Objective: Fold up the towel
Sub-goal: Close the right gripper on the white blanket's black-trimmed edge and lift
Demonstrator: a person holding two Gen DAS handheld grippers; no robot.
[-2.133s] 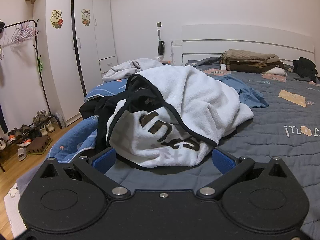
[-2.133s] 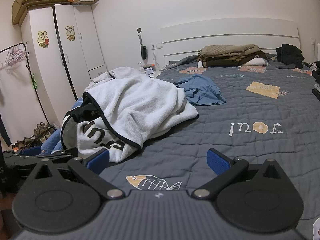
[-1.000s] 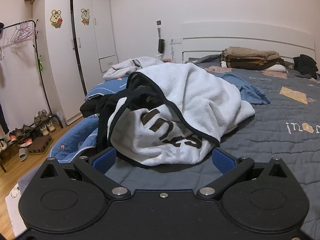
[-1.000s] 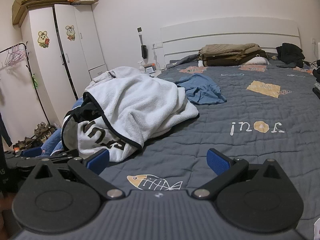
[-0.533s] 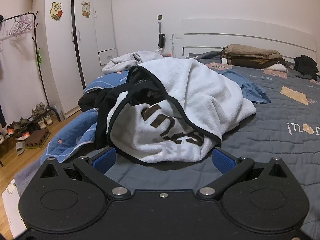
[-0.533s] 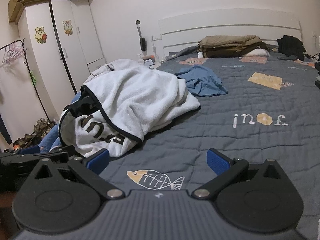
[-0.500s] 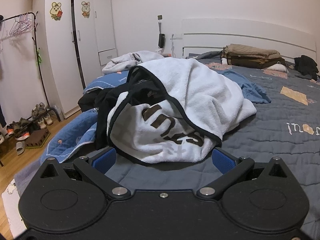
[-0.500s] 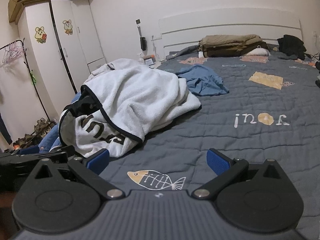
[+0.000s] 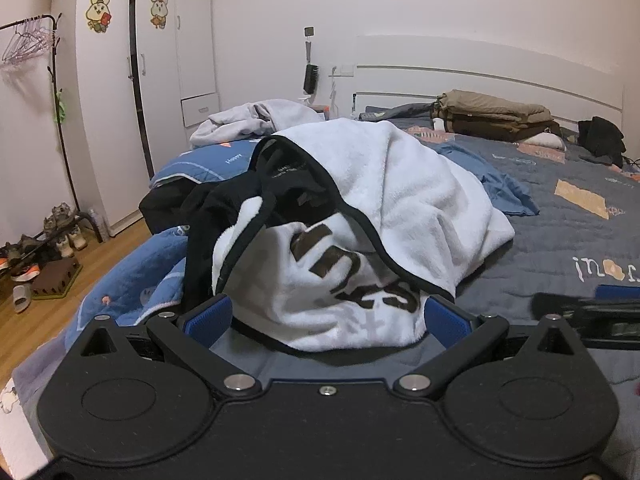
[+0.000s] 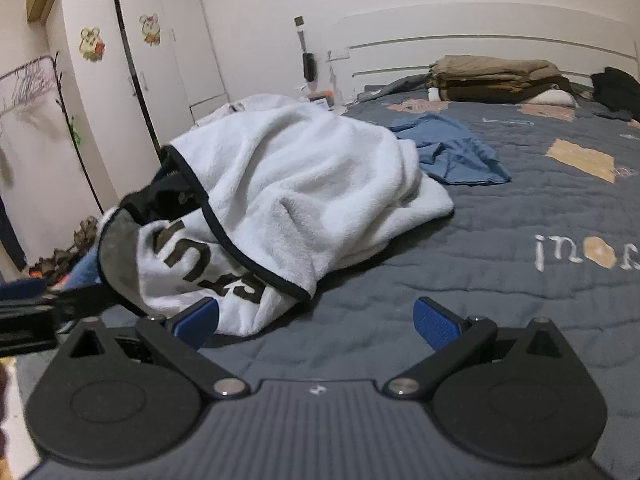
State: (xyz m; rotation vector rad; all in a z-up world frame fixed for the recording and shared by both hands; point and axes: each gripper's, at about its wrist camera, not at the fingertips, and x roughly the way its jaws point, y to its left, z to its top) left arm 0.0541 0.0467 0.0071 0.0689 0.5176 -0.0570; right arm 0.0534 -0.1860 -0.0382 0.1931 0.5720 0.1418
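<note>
A crumpled white fleece towel with black trim and brown lettering (image 9: pixel 360 240) is heaped on the grey quilted bed (image 10: pixel 500 280). The left gripper (image 9: pixel 326 316) is spread wide around its near edge, nothing held, with black clothing (image 9: pixel 224 204) seen only in its view. The right gripper (image 10: pixel 316 318) is likewise wide open and empty, its left blue pad just beside the towel's corner.

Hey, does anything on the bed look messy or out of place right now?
Yes. The white towel lies crumpled in a heap on the grey bedspread, draped over black clothing. A blue garment lies rumpled behind it.
</note>
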